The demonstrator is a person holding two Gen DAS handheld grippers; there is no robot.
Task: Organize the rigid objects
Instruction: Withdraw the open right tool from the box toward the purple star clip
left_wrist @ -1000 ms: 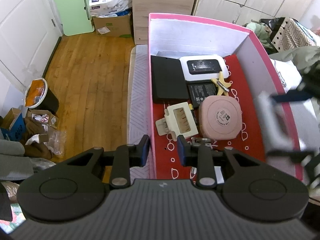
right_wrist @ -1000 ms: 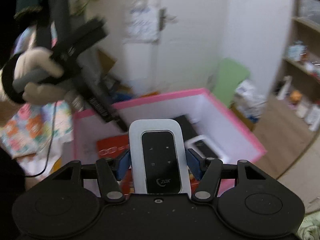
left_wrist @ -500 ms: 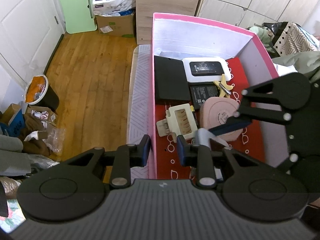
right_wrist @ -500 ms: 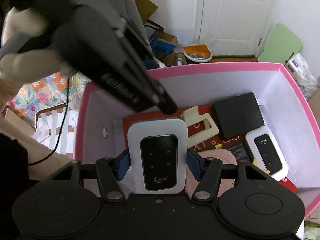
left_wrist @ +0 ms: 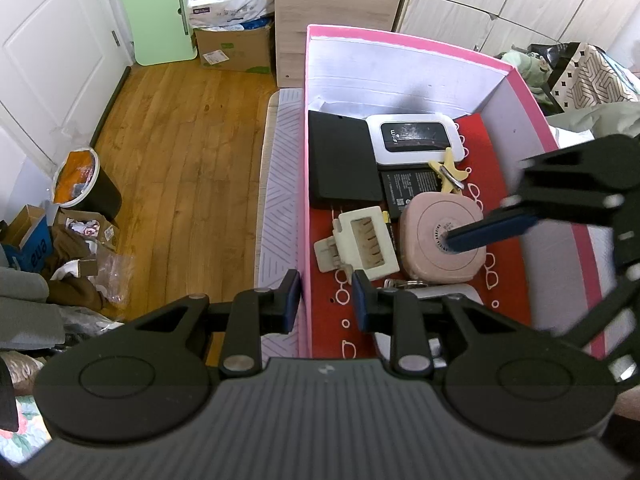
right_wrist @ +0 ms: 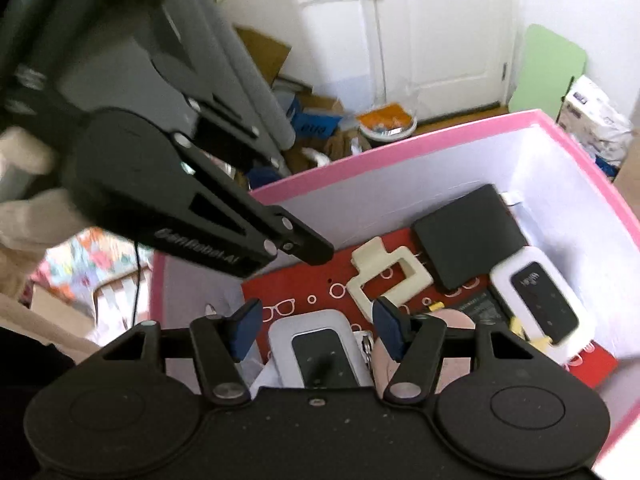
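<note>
A pink-rimmed box (left_wrist: 400, 36) with a red floor holds a black square case (left_wrist: 344, 160), a white wifi router (left_wrist: 416, 138), a cream clip (left_wrist: 362, 242), a round pink case (left_wrist: 442, 240) and a yellow clip (left_wrist: 448, 172). A second white router (right_wrist: 320, 350) lies on the box floor (right_wrist: 296, 284), between and below the jaws of my right gripper (right_wrist: 318, 328), which is open. My left gripper (left_wrist: 326, 300) is open and empty, straddling the box's left wall. The right gripper (left_wrist: 560, 216) shows in the left view over the pink case.
The box (right_wrist: 400, 152) sits on a grey patterned mattress (left_wrist: 280, 200). A wooden floor (left_wrist: 180, 152), a bin (left_wrist: 84, 188) and cardboard boxes (left_wrist: 232, 44) lie to the left. A wooden cabinet (left_wrist: 336, 12) stands behind the box. Clothes (left_wrist: 580, 76) lie at the right.
My right gripper moved down into the box, opened and let go of the white router, which now lies on the box floor. My left gripper stayed put.
</note>
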